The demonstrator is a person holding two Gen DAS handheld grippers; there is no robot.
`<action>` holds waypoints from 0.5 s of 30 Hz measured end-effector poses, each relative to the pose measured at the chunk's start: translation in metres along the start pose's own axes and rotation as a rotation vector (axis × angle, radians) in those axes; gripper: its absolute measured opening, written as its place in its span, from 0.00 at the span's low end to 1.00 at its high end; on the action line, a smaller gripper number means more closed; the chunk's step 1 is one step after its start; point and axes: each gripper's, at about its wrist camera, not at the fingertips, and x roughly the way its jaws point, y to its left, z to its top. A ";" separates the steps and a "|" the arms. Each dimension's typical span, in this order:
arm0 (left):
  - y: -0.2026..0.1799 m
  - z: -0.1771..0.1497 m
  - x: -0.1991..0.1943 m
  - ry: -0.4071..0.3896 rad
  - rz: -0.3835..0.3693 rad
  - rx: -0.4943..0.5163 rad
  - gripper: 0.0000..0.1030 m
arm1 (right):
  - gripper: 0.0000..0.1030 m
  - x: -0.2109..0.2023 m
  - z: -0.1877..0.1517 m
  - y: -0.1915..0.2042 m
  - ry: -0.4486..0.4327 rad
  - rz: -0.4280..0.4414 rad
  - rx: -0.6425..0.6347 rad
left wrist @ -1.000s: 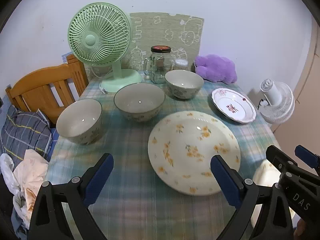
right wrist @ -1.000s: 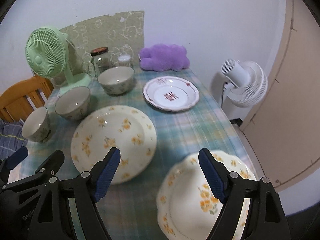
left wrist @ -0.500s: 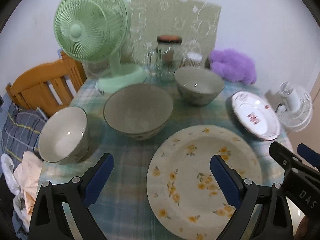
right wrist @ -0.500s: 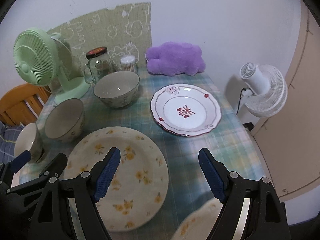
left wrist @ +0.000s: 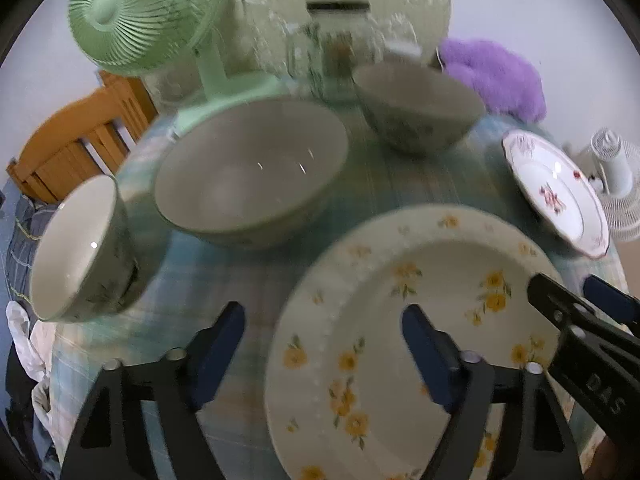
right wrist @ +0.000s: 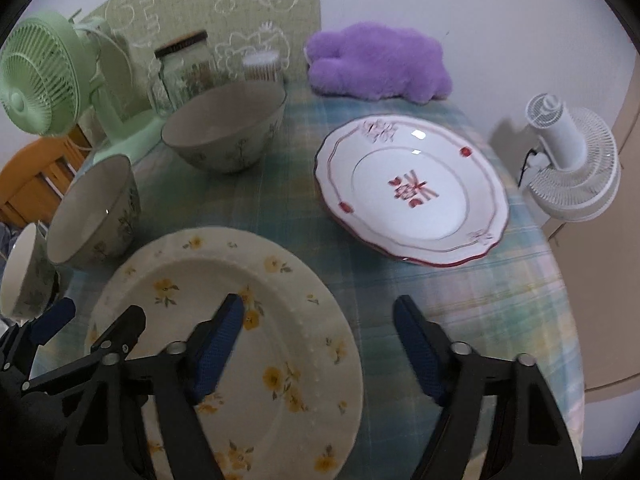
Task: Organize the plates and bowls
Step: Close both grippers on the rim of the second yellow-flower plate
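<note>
A large cream plate with yellow flowers (left wrist: 420, 320) lies on the checked tablecloth and also shows in the right wrist view (right wrist: 240, 340). Three grey-green bowls stand behind it: a big one (left wrist: 248, 176), a far one (left wrist: 416, 112), and a small one (left wrist: 80, 248) at the left. A white plate with red decoration (right wrist: 412, 192) lies at the right. My left gripper (left wrist: 320, 344) is open and empty, just over the cream plate's left rim. My right gripper (right wrist: 316, 340) is open and empty, over that plate's right edge.
A green desk fan (left wrist: 140, 20), a glass jar (left wrist: 332, 40) and a purple plush toy (right wrist: 380, 64) stand along the back. A white fan (right wrist: 572, 160) stands off the table's right side. A wooden chair (left wrist: 80, 140) is at the left.
Both grippers have moved forward over the table toward the bowls and plates. The flowered plate at the near right edge has dropped out of the right wrist view.
</note>
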 end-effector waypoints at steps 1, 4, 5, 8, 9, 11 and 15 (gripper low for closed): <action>-0.001 -0.001 0.001 0.006 -0.006 0.004 0.68 | 0.64 0.004 0.000 -0.001 0.017 0.019 0.007; -0.007 -0.004 0.002 0.007 0.001 0.024 0.67 | 0.56 0.011 -0.003 -0.002 0.044 0.030 0.015; -0.008 -0.004 0.002 0.006 0.008 0.032 0.67 | 0.55 0.011 -0.004 -0.002 0.045 0.028 0.015; -0.009 -0.005 0.006 0.025 0.019 0.033 0.67 | 0.51 0.014 -0.004 -0.002 0.060 0.013 -0.001; -0.009 -0.005 0.006 0.028 0.015 0.029 0.67 | 0.51 0.015 -0.004 -0.001 0.062 0.011 -0.012; -0.008 -0.005 0.006 0.024 0.013 0.024 0.66 | 0.51 0.014 -0.004 0.001 0.060 0.004 -0.027; -0.007 -0.007 0.005 0.018 0.032 0.043 0.60 | 0.51 0.011 -0.005 0.005 0.061 -0.031 -0.044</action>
